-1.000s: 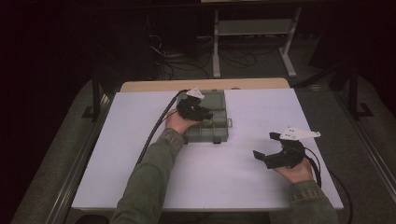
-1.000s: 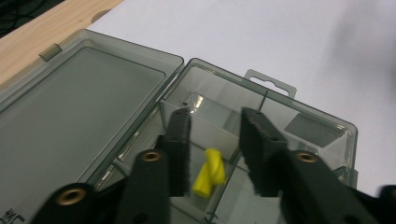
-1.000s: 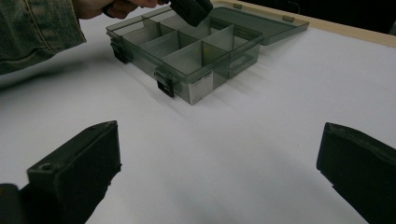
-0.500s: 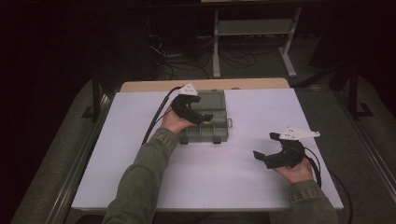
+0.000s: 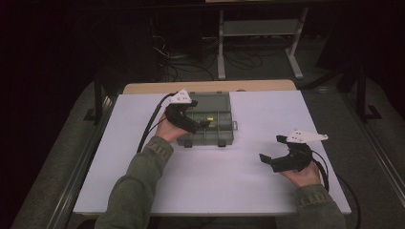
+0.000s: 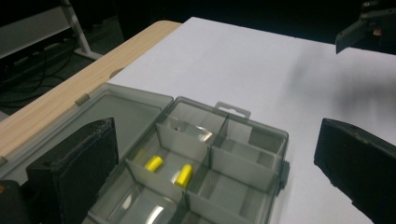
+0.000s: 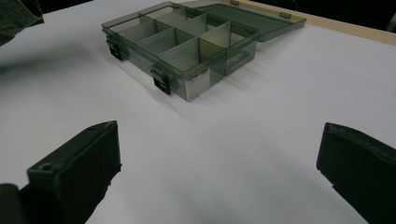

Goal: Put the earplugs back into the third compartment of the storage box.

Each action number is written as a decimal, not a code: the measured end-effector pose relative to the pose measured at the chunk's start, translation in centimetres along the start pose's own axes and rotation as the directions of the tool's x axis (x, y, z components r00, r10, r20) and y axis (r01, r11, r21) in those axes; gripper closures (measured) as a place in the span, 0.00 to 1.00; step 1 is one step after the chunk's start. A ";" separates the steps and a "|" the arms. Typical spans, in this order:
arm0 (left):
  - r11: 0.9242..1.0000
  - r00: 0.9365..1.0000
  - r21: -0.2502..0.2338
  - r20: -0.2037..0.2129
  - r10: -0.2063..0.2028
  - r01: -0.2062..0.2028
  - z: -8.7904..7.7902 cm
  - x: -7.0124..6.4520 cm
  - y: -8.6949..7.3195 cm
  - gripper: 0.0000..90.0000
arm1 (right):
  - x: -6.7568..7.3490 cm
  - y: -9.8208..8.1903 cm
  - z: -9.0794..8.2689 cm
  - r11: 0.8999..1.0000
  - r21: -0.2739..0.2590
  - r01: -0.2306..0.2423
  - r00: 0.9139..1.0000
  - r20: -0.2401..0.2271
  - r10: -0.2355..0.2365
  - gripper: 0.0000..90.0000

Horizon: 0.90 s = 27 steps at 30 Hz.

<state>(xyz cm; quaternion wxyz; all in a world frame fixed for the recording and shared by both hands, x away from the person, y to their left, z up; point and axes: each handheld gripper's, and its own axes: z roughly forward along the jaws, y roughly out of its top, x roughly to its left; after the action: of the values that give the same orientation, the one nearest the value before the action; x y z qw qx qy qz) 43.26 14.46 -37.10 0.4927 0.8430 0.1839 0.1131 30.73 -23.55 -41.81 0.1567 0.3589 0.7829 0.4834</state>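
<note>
Left gripper (image 5: 203, 125): hovering over the open compartment box (image 5: 216, 128), its fingers (image 6: 79, 163) spread wide and gripping nothing.
Right gripper (image 5: 265, 159): resting low over the bare counter (image 5: 229, 191), fingers (image 7: 79, 161) parted and empty, well apart from the box.
Compartment box: lying directly under and ahead of the left fingers, its lid (image 6: 100, 114) folded flat behind; sitting far ahead of the right fingers in the right gripper view (image 7: 182, 44).
Contents: two small yellow pieces (image 6: 181, 175) lying in one cell, just ahead of the left fingers and between them.
Risk, dividers: judged likely that wide fingers descending are straddling a thin partition and striking it rather than entering the cell.
Risk, box shift: nothing is bracing the light box, so a sideways push from one finger is liable to slide it across the counter.
Risk, small parts: the yellow pieces are looking rounded and slippery; a pinch off centre is apt to flick one into a neighbouring cell.
</note>
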 end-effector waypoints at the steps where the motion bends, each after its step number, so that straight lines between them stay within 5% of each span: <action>1: 1.000 1.000 0.000 -0.001 0.000 0.000 -0.1 -0.1 -0.1 0.00 | 0.0 0.0 0.0 1.000 0.001 0.001 1.000 -0.001 -0.001 0.00; 15: 0.999 1.000 -0.038 -0.009 0.006 -0.007 -2.9 -1.2 -0.7 0.00 | 0.1 0.0 0.0 1.000 -0.002 0.002 1.000 -0.001 -0.002 0.00; 24: 0.996 0.999 -0.068 -0.005 -0.051 0.051 -5.1 -1.7 -2.8 0.00 | 0.1 0.0 0.0 1.000 0.004 0.002 1.000 -0.001 -0.002 0.00; 27: 0.998 0.999 -0.056 -0.014 -0.037 0.036 -5.6 -2.2 -3.5 0.00 | 0.1 0.0 0.0 1.000 0.004 0.001 1.000 0.000 -0.001 0.00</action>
<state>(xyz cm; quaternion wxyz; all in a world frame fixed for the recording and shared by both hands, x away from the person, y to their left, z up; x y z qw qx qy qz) 38.50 19.46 -37.43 0.5164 0.8247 0.1997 0.1155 30.69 -23.45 -41.80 0.1562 0.3586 0.7841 0.4819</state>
